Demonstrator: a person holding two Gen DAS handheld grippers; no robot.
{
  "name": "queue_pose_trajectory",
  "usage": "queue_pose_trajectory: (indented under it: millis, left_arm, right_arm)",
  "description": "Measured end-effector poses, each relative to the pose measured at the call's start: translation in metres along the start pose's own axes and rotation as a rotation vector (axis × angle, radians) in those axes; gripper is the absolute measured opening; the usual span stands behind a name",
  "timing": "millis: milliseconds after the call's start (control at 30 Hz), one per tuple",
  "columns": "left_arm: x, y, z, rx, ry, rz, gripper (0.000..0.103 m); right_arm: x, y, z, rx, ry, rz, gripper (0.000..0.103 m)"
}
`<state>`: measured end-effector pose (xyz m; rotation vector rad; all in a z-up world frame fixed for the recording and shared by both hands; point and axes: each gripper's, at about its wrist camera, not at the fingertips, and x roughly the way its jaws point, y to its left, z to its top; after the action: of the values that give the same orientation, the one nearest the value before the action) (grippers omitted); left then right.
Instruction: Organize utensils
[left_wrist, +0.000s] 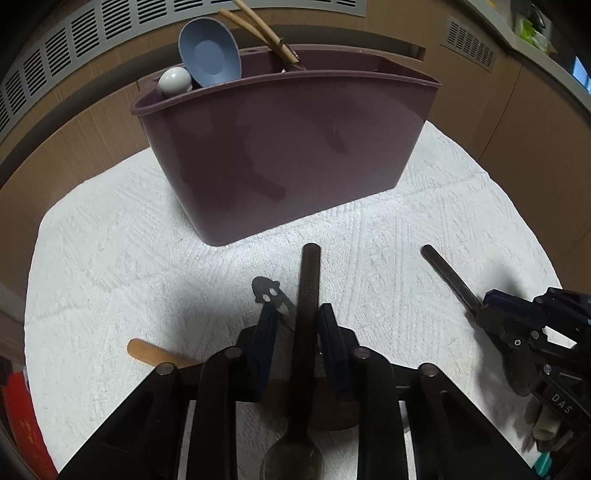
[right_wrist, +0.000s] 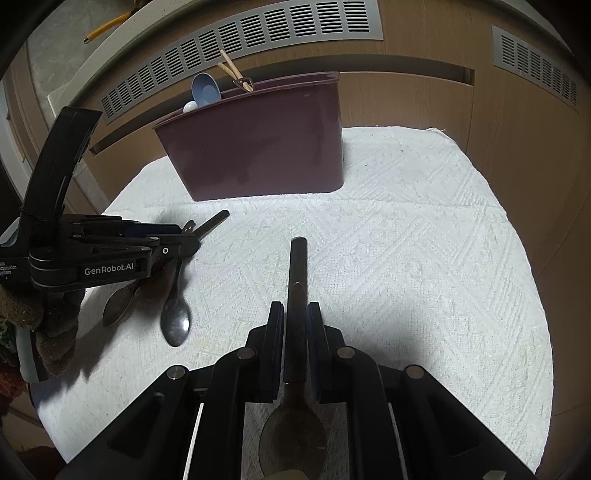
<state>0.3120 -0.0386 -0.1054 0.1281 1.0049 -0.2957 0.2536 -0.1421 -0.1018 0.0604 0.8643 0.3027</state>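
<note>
L gripper (left_wrist: 293, 325) grips spoon (left_wrist: 308, 295); R gripper (right_wrist: 295, 325) likewise.

plum caddy (left_wrist: 288, 147), white diamond-weave cloth (left_wrist: 110, 258) — blue spoon (left_wrist: 210, 51)

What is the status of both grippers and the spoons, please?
Left gripper shut on dark-handled spoon. Right gripper shut on second spoon. Purple caddy ahead, path unobstructed.
</note>
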Motion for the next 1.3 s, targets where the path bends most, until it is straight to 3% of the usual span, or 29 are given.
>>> queue_pose_trajectory:
  millis: [33, 333, 567, 700, 1067, 1300]
  left_arm:
    - [-0.002, -0.002, -0.001, 0.004, -0.002, -0.009, 0.012]
    - [-0.048, 0.013, -0.023, -0.111, -0.116, -0.094, 0.012]
    - [-0.076, 0.028, -0.037, -0.171, -0.175, -0.117, 0.012]
    - [-0.084, 0.029, -0.04, -0.18, -0.192, -0.126, 0.012]
    - [-0.114, 0.03, -0.041, -0.224, -0.285, -0.179, 0.012]
    - [-0.141, 0.026, -0.038, -0.223, -0.36, -0.194, 0.012]
  right_arm:
    - [0.0, 0.0, 0.0, 0.001, 0.0, 0.001, 0.012]
    - [0.009, 0.001, 0.007, -0.014, 0.051, -0.009, 0.016]
    - [0.031, 0.024, 0.028, -0.134, 0.11, -0.126, 0.017]
    - [0.029, 0.025, 0.034, -0.12, 0.147, -0.089, 0.012]
    - [-0.06, 0.02, 0.047, -0.027, -0.095, -0.002, 0.012]
    - [-0.087, 0.033, 0.054, -0.041, -0.167, 0.01, 0.012]
